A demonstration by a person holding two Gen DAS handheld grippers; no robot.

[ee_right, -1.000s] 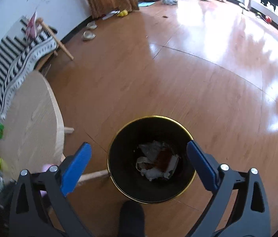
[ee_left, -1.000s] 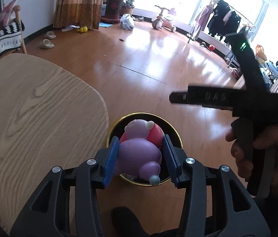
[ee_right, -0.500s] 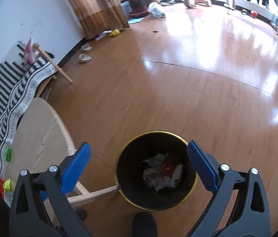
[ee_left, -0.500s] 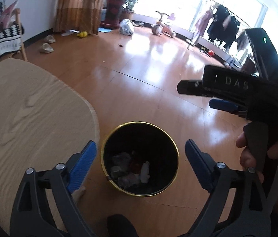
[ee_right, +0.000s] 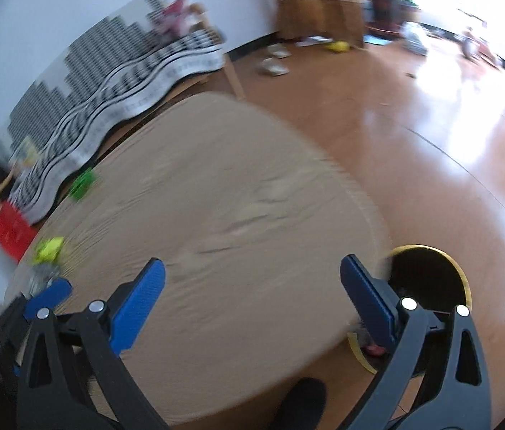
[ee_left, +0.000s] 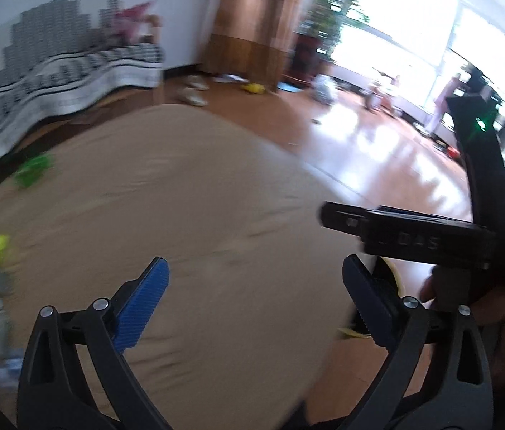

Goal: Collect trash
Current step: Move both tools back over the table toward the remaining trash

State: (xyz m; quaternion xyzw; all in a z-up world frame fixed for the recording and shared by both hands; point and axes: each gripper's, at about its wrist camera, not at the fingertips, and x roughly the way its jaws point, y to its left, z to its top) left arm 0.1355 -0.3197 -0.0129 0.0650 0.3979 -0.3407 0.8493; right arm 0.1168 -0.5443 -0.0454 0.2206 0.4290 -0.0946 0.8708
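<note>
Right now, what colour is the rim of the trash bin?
Gold, around a black trash bin; it shows best in the right wrist view.

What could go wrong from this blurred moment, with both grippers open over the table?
1. Both views are motion-blurred, so aiming at the small yellow-green piece or green piece on the table may miss.
2. The right gripper sits close beside the left gripper; reaching together, they might collide.
3. The trash bin stands partly tucked under the table edge, so a careless drop could land on the floor.
</note>
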